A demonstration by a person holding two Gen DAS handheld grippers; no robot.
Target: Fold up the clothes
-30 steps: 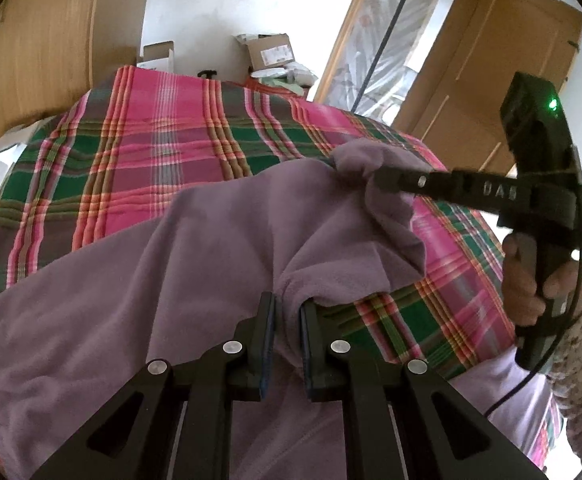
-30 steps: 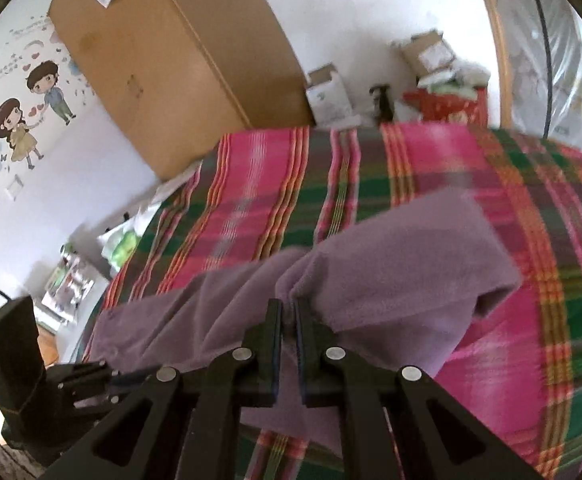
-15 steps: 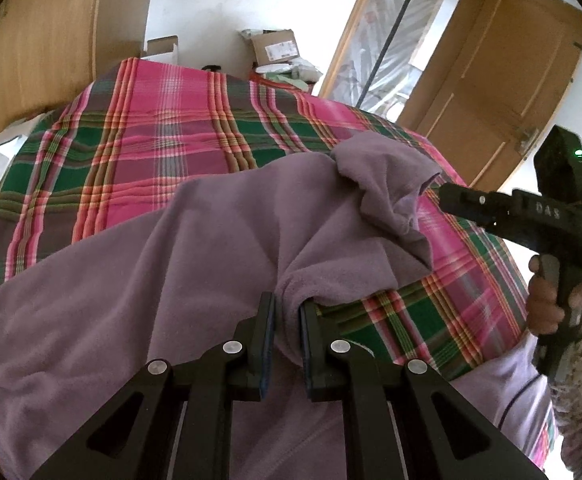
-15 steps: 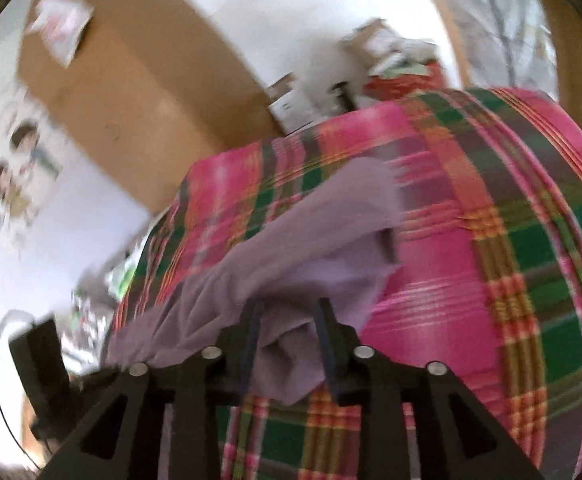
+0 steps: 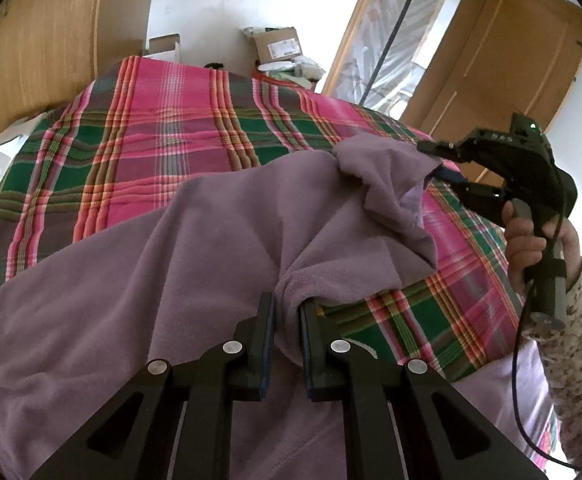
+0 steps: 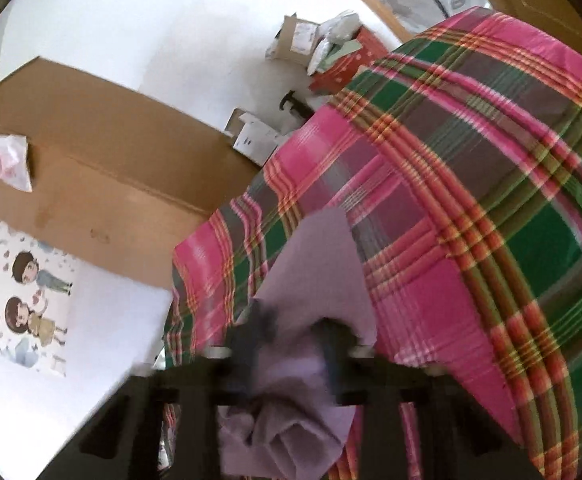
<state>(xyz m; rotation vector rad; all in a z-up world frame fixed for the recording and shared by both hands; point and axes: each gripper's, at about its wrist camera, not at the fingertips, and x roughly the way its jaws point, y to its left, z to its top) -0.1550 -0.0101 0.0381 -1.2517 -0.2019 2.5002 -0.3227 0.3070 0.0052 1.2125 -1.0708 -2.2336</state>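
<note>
Purple fleece garment [image 5: 219, 248] — lying spread across the plaid bedcover [image 5: 163, 136]. Your left claw [image 5: 287, 320] is pinching a bunched fold of it, fingers narrow. Your right claw [image 5: 437, 162] is standing wide at the far corner, cloth lying between its fingers — you're gripping its handle with your hand [image 5: 531, 236].

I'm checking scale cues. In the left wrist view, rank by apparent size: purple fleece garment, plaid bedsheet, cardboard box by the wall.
1. Purple fleece garment, though nearness to the camera inflates it.
2. Plaid bedsheet.
3. Cardboard box, far off.
</note>
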